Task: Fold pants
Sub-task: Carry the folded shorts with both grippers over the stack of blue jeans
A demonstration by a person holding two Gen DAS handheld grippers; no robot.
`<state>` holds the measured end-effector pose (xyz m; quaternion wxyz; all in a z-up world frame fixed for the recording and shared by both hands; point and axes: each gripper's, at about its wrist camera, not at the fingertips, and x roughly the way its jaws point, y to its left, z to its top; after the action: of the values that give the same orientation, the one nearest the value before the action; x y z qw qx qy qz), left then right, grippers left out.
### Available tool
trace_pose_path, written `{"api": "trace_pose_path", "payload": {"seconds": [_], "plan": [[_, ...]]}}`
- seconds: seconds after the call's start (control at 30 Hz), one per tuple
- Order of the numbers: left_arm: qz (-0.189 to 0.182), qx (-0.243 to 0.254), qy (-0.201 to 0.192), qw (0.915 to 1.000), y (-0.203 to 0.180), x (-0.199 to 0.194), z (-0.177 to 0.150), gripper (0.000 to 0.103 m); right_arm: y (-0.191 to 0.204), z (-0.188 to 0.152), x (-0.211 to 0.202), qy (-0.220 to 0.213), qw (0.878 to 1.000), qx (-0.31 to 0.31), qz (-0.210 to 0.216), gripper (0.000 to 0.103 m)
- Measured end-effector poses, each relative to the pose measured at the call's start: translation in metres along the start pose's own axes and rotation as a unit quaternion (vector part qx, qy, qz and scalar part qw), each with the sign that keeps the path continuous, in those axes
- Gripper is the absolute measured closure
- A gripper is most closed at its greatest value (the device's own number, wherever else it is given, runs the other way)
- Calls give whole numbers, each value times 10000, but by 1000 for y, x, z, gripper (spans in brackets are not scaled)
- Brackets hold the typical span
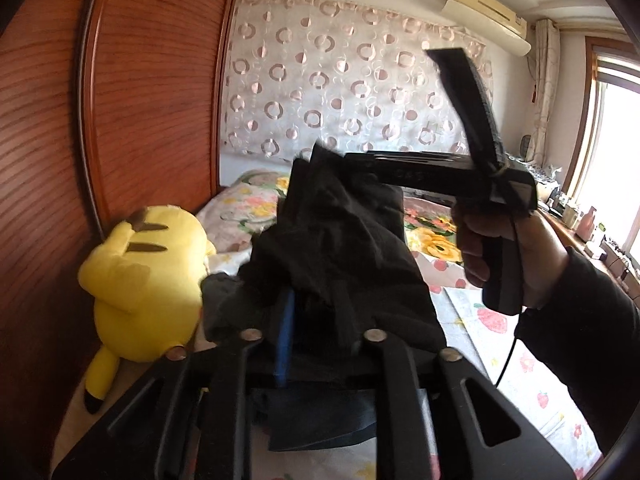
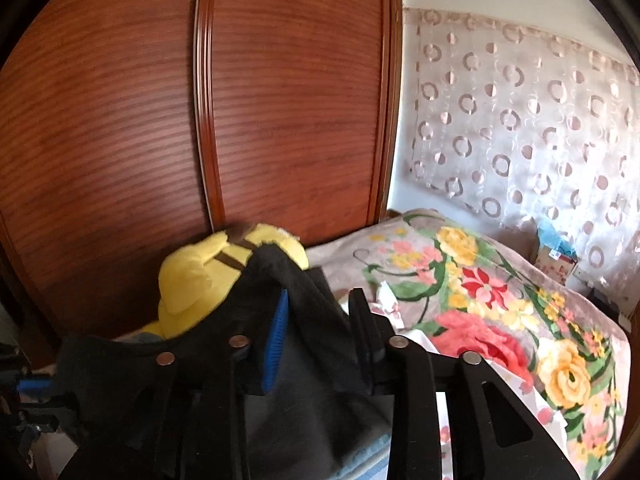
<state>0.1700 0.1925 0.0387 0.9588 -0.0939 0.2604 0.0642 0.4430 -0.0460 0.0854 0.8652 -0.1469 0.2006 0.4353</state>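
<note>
Black pants [image 1: 340, 248] are draped over the left gripper [image 1: 316, 336], its jaws parted around loose cloth; likewise the right gripper [image 2: 320, 332]. Seemingly lifted to be spread, they hang above the bed [image 2: 500, 280], a yellow plush toy [image 1: 148, 280] at nine o'clock.

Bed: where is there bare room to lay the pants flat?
Free: white strawberry sheet right of the pants, and the floral blanket toward the curtain. Crowded: the wardrobe side, where the yellow plush lies.
</note>
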Motion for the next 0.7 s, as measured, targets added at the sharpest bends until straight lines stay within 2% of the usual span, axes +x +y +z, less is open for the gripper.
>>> {"api": "trace_pose_path", "payload": {"seconds": [0.07,0.17,0.3,0.43,0.53,0.63,0.7], "plan": [[-14,50,-150,9999,0,-6,4,56,-6,1,-15,-157,9999,44,23,70],[83,130,-224,9996,0,-7,11,54,-13,-4,-33,-261,9993,133,237,70],[234,259,-23,9994,0,14,15,54,-18,-17,-37,-103,9990,133,422,70],[356,237,294,9987,8,38,5,54,-27,-28,-23,149,9986,250,443,70],[464,165,469,9977,17,48,-3,54,-37,-23,-5,294,9984,334,342,70],[492,123,555,9972,22,56,-9,54,-40,-16,17,431,9979,425,220,70],[495,126,567,9971,23,58,-10,54,-43,-15,25,464,9970,546,282,70]]}}
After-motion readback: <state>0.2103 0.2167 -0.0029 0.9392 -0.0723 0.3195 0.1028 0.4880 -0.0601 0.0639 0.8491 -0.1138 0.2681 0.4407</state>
